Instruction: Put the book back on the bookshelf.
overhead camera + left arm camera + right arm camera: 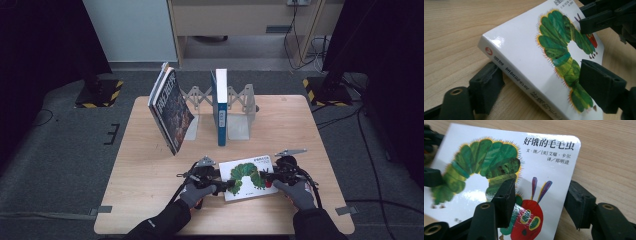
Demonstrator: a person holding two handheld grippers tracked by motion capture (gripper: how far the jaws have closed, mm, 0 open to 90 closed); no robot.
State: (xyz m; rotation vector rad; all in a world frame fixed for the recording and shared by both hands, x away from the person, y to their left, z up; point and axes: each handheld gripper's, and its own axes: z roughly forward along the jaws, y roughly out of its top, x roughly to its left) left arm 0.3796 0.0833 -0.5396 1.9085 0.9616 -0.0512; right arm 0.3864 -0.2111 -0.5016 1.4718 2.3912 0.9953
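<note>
Surface [150,175] of pale wood carries, at 12 o'clock, a folding book rack [240,107] keeping 2 books upright. Toward 6 o'clock lies a white caterpillar picture book [247,176]. Left tool [227,185] straddles its spine edge, apparently gripping. Right tool [264,176] brackets the opposite edge, jaws parted, likely releasing.

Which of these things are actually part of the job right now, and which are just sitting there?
In use:
- caterpillar picture book, lying flat
- left tool, jaws around its spine edge
- right tool, at its opposite edge

Sitting there:
- leaning dark book
- upright blue-and-white book
- grey bookend rack
- table
</note>
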